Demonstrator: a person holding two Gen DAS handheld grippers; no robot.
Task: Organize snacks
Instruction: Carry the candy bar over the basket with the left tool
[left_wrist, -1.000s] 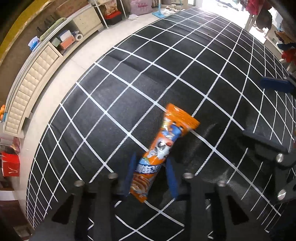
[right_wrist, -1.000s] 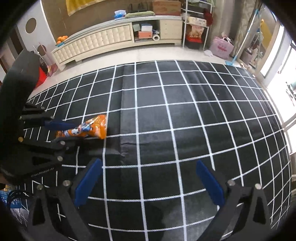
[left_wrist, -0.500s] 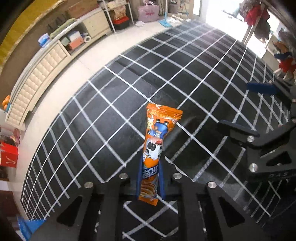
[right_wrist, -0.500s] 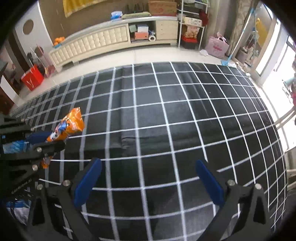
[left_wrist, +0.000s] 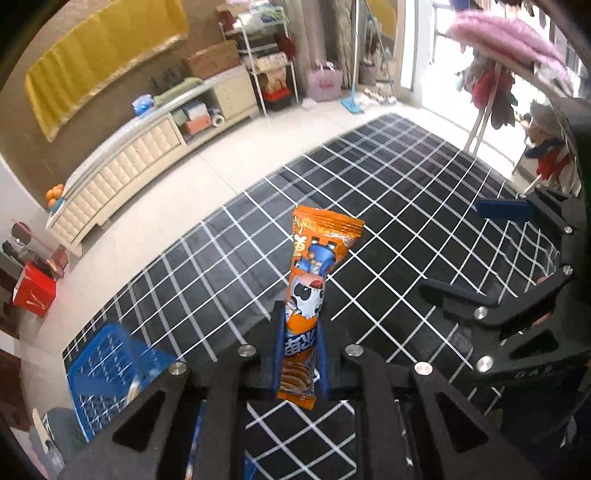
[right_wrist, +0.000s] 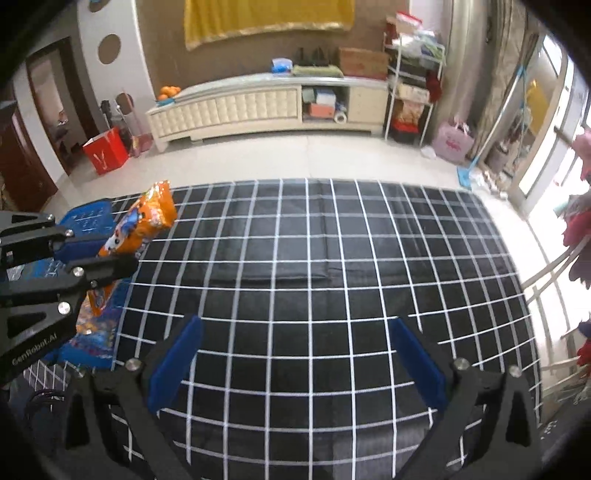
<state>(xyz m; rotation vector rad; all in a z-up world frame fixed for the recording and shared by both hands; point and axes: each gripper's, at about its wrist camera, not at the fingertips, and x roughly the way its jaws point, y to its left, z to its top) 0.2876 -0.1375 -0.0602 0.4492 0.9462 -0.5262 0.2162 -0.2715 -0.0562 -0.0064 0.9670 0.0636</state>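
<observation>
A long orange snack packet (left_wrist: 314, 273) with a cartoon panda stands upright between the blue pads of my left gripper (left_wrist: 298, 338), which is shut on its lower end, held well above the black grid cloth (left_wrist: 388, 206). The right wrist view shows the same packet (right_wrist: 147, 218) at the left, in the left gripper (right_wrist: 98, 254). A blue plastic basket (left_wrist: 107, 373) sits low on the left, with snack packs in it (right_wrist: 92, 332). My right gripper (right_wrist: 295, 354) hangs open over the cloth with nothing between its fingers; it also shows at the right edge (left_wrist: 491, 251) of the left wrist view.
The grid cloth (right_wrist: 314, 258) covers a wide flat surface. Beyond it are pale floor tiles, a long cream cabinet (right_wrist: 258, 107), a red bag (right_wrist: 105, 149), a wire rack (right_wrist: 410, 92) and clothes hanging at the right (left_wrist: 509, 51).
The left gripper closed on the orange packet and lifted it off the cloth, swinging towards the blue basket. The right gripper rose too and stayed open.
</observation>
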